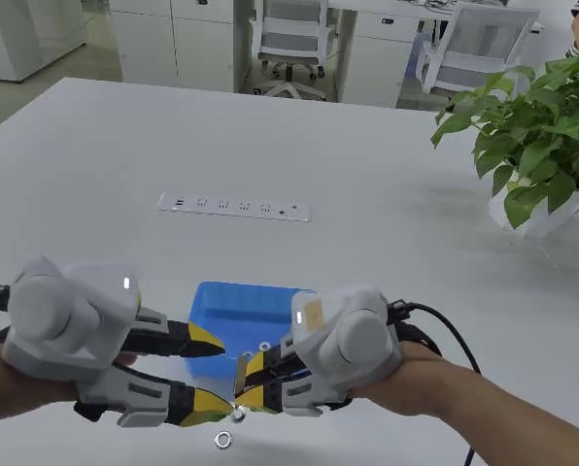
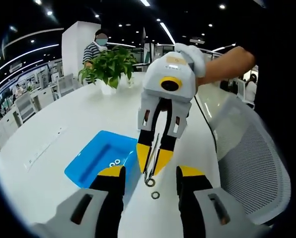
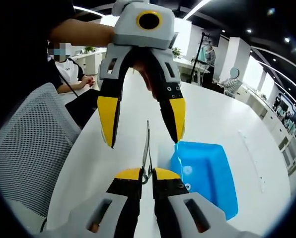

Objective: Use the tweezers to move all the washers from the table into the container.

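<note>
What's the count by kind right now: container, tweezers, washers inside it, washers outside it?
Container: 1
Tweezers: 1
Washers inside it: 2
Washers outside it: 2
Total: 6

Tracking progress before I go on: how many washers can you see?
4. Two washers lie in the blue container, one washer sits at the tweezers tip, one washer lies on the table beside it. Others may be hidden.
</note>
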Available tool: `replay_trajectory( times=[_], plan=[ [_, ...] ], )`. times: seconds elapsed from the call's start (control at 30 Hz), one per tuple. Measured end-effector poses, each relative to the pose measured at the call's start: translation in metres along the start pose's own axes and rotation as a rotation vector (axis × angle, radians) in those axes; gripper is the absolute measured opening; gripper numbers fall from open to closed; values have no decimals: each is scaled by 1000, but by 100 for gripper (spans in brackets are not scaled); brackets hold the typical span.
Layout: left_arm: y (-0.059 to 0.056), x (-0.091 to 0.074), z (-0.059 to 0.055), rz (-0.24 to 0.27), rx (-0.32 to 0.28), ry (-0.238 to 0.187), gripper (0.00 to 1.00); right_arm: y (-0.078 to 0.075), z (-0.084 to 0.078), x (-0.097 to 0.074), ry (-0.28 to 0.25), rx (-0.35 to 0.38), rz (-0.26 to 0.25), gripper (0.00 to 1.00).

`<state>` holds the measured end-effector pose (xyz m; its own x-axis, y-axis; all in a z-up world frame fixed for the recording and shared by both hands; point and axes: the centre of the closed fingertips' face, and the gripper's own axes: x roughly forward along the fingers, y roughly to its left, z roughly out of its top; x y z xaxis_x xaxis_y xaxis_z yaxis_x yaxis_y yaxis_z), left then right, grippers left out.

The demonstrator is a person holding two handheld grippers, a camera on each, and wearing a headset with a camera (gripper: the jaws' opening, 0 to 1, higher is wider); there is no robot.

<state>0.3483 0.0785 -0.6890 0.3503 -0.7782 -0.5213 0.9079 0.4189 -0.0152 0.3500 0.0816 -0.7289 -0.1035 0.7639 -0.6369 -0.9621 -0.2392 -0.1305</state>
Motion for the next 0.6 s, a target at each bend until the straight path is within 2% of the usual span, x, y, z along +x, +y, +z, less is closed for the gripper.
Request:
replay_trajectory(
  times=[0.1, 0.2, 0.6],
  plan=[
    [5, -6, -1, 40, -40, -21, 54, -1, 5, -4, -9, -2, -2, 9],
    [8, -11, -1, 65, -47, -41, 59, -3, 8, -9, -11, -8, -3, 9],
    [8, -29, -3, 150, -106, -86, 74, -14, 23, -28, -29, -17, -4, 9]
  ],
)
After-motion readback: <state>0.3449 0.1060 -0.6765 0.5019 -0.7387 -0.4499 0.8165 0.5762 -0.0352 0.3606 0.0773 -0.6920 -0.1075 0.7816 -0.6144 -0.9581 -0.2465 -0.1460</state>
